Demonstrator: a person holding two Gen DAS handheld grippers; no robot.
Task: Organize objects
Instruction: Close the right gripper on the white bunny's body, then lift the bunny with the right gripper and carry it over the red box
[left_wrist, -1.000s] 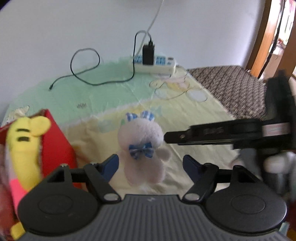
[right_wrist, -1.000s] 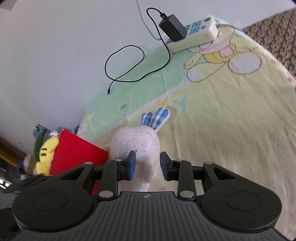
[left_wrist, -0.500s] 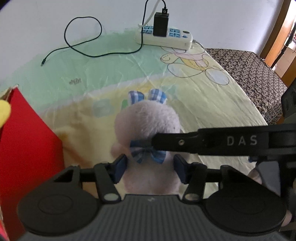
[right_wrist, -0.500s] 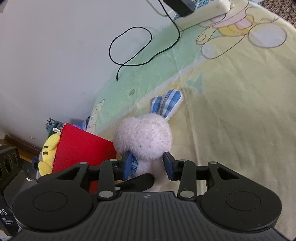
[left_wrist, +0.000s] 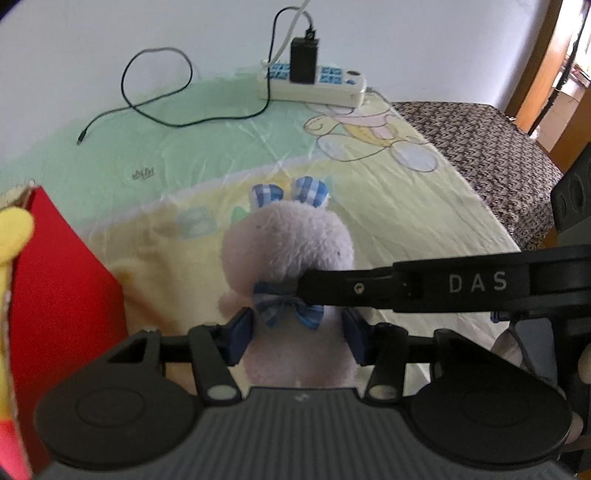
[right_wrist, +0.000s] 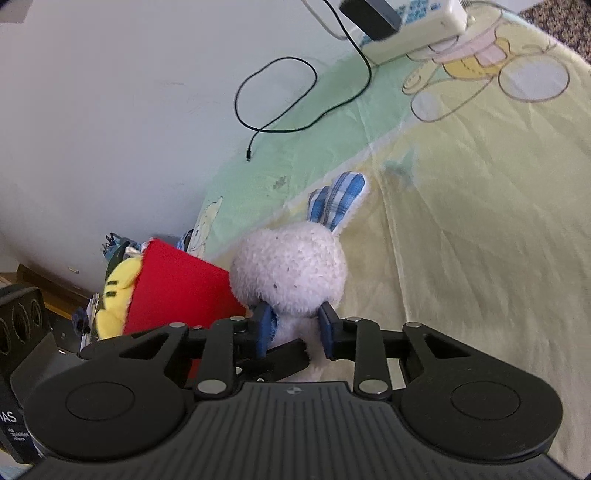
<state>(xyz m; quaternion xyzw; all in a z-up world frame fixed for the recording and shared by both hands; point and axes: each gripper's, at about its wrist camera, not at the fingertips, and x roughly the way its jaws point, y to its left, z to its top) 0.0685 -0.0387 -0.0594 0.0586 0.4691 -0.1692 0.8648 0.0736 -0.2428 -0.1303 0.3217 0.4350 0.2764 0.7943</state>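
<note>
A white plush bunny with blue checked ears and a blue bow tie sits on the yellow-green sheet, right beside a red box. My left gripper is shut on the bunny's body just below the bow tie, with both blue pads pressed into the fur. From the right, one finger of my right gripper crosses at the bunny's neck. In the right wrist view the bunny is seen from behind. My right gripper is closing on its neck, both pads against the fur.
A yellow plush toy sticks out of the red box. A white power strip with a black charger and a looping black cable lies by the wall. A brown patterned cover borders the sheet on the right.
My left gripper came down over the bunny and closed on its body. My right gripper shifted to the neck, widened briefly, then narrowed onto it.
</note>
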